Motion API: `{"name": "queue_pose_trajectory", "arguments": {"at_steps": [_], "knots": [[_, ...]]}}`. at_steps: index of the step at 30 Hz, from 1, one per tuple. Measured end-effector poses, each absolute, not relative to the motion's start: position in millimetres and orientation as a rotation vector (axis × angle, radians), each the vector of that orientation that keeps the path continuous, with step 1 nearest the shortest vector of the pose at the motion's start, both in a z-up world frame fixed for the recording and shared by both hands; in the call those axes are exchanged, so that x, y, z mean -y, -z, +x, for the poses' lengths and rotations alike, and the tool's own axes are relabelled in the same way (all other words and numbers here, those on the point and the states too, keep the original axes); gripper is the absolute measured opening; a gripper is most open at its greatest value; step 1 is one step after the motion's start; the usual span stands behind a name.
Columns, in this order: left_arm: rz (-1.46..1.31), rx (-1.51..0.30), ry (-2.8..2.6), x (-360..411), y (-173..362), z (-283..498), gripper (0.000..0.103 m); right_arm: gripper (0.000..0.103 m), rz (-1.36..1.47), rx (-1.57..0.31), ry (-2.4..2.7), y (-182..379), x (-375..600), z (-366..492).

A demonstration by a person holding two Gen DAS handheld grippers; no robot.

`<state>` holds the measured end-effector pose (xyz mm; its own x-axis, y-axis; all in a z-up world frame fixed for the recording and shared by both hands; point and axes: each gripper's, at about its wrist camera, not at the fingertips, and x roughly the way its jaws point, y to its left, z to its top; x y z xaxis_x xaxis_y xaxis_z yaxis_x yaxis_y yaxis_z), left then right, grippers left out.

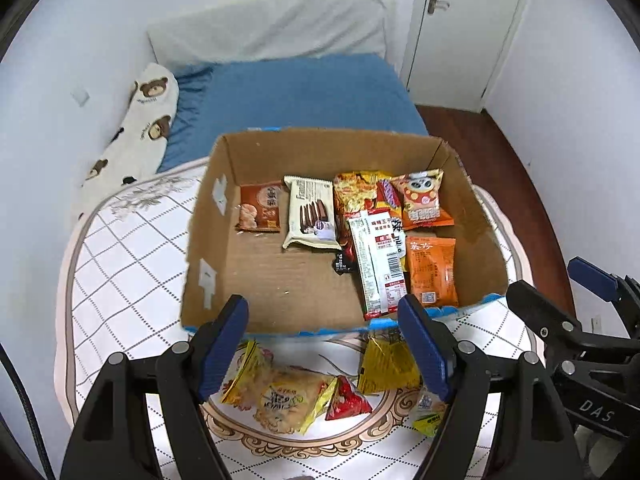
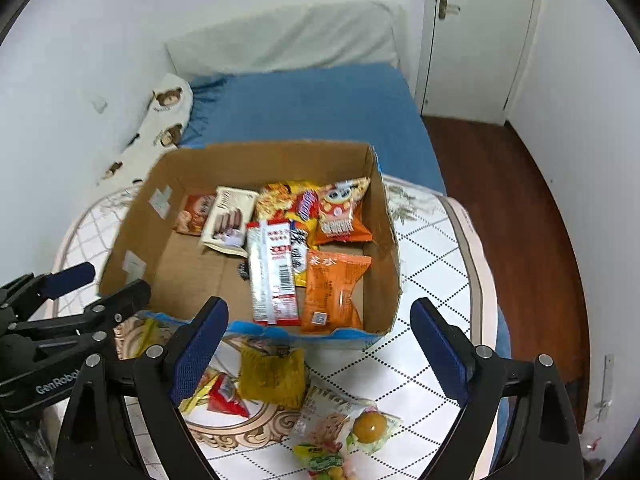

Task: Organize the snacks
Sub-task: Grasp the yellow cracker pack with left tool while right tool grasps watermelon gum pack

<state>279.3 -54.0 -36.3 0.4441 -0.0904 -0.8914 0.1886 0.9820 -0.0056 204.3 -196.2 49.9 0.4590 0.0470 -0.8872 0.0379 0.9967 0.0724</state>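
Left gripper (image 1: 324, 348): black plastic scissor-like arms joined by round silver screws, tipped with textured blue rubber pads (image 1: 224, 350). Right gripper (image 2: 320, 350): same black build and blue pads (image 2: 440, 350). White lettering marks each gripper's black body.

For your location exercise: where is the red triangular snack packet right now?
The red packet lies on the table in front of the box, between the pale cracker pack and the yellow bag.
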Motion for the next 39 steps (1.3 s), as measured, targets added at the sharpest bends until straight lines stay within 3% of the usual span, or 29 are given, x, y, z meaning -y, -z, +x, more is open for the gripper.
{"name": "queue_pose_trajectory", "arguments": {"at_steps": [11,15,20,24,29,32,34,36,39], "knots": [[0.057,-1.033,0.18,41,6,225,0.076,0.094,0.174,-1.039,-0.06,-83,188,147],[0.039,-1.101,0.159,35,29,213,0.076,0.094,0.236,-1.128,-0.06,-53,196,127],[0.067,-1.28,0.131,38,97,207,0.076,0.094,0.336,-1.319,-0.033,27,215,107],[0.107,-1.383,0.112,43,144,202,0.076,0.081,0.427,-1.448,0.008,92,231,87],[0.171,-1.437,0.085,41,178,197,0.076,0.081,0.437,-1.574,0.019,153,229,65],[0.247,-1.459,0.098,38,191,199,0.076,0.08,0.349,-1.591,0.016,169,217,59],[0.279,-1.483,0.102,35,201,202,0.076,0.065,0.276,-1.566,0.003,167,203,56],[0.284,-1.504,0.108,32,210,206,0.076,0.057,0.264,-1.568,-0.035,167,192,53],[0.317,-1.519,0.112,31,219,215,0.076,0.057,0.248,-1.572,-0.071,170,175,50]]}}
